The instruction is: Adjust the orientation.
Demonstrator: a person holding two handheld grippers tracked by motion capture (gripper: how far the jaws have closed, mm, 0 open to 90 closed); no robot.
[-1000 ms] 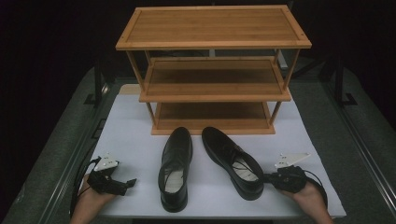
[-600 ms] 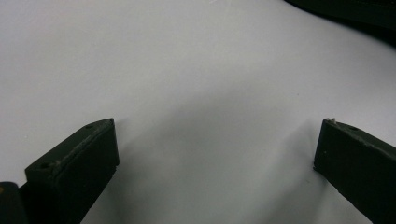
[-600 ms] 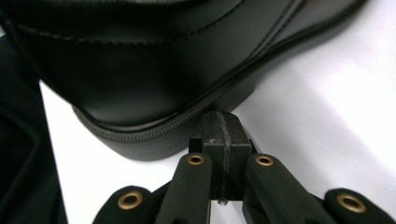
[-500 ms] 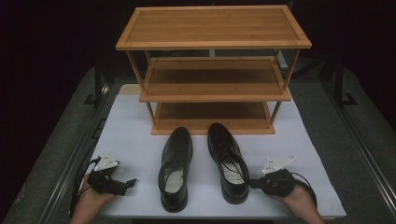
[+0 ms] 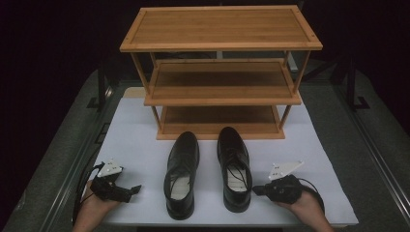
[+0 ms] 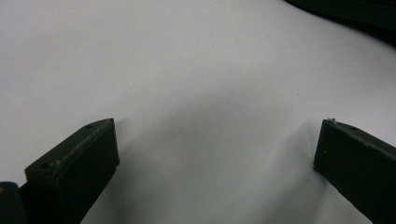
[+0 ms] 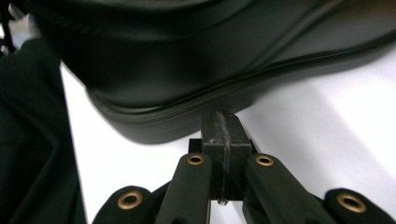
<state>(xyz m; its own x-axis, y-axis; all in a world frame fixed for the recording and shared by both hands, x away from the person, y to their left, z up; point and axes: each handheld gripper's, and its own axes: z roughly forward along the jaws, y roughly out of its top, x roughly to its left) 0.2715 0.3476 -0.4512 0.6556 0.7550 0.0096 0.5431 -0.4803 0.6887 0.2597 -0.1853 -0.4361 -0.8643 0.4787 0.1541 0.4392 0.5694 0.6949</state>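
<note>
Your right gripper (image 5: 257, 190), jaws pressed together, touches the heel of the right black leather shoe (image 5: 234, 167) near the three-tier wooden rack (image 5: 220, 72); your left gripper (image 5: 134, 190) rests open, well left of the left black shoe (image 5: 182, 174).

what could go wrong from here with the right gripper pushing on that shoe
The right gripper is shut, its tip against the heel side of the right shoe. A push there could turn the shoe past parallel, or slide it into the left shoe, which lies close beside it. The closed tip might also slip off the curved sole edge. The left gripper is open and apart from both shoes, so nothing steadies them.
</note>
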